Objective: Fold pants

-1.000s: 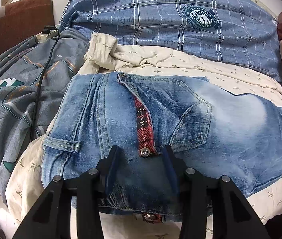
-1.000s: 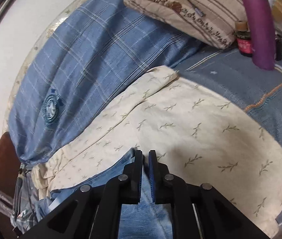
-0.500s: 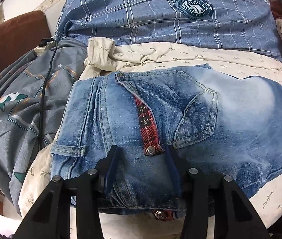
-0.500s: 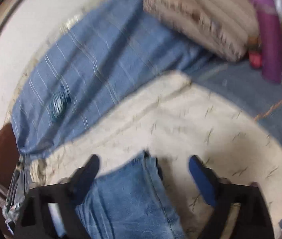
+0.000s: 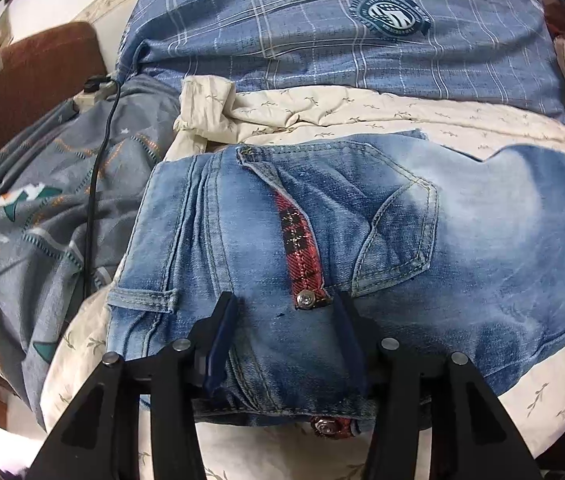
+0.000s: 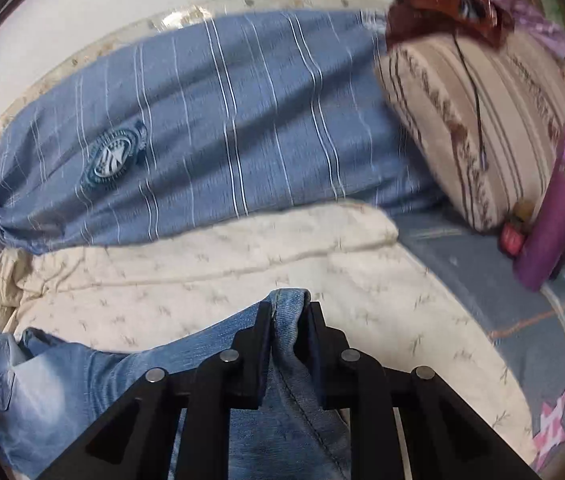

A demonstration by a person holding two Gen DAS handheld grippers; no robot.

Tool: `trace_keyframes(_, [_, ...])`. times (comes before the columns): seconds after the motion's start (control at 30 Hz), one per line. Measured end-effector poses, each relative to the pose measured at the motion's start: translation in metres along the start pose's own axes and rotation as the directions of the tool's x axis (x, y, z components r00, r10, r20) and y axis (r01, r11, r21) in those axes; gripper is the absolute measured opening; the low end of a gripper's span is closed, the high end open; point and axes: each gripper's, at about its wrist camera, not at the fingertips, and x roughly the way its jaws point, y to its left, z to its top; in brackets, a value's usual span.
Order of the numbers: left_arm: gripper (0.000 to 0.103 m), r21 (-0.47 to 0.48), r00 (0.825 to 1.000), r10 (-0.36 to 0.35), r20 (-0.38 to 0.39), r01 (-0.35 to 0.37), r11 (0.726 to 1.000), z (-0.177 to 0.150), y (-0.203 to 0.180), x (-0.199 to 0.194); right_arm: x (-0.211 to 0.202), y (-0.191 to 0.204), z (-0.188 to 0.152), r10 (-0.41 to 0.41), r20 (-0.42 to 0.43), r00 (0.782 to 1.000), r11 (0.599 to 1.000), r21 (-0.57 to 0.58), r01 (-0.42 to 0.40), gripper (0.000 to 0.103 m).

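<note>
The jeans (image 5: 362,240) lie across the cream sheet (image 5: 362,116) on the bed, waistband at the left. The left gripper (image 5: 286,312) pinches the bunched waistband, its jaws having just eased a little wider. The right gripper (image 6: 288,316), jaws just closing, clamps the hem on the right, narrow, denim between.

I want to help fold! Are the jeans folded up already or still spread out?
Partly folded. The jeans lie doubled lengthwise, only one back pocket showing, the leg stretched long across the cream quilt.
</note>
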Motion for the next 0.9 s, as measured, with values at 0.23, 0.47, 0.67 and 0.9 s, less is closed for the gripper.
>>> trace_keyframes(0.23, [0.061,-0.034,1.000,-0.014,-0.018,0.014,0.999,-0.002,0.007,0.000,0.053,-0.040,-0.019,0.011,-0.238,0.971,0.978,0.206,0.040,0.023])
trace_keyframes(0.47, [0.062,-0.102,0.998,-0.058,-0.021,0.056,0.993,-0.003,0.017,-0.006,0.003,-0.089,-0.009,0.201,0.010,0.979,0.804,0.569,-0.171,0.027])
trace_keyframes(0.67, [0.062,-0.113,0.997,-0.077,-0.001,0.076,0.991,-0.003,0.018,-0.013,-0.001,0.014,0.018,0.410,-0.093,0.907,0.881,0.299,-0.367,0.030])
trace_keyframes(0.9, [0.062,-0.068,0.998,-0.035,-0.043,0.032,0.997,-0.006,0.010,-0.005,0.029,0.172,0.006,0.526,-0.379,0.761,0.827,0.019,-0.562,0.030])
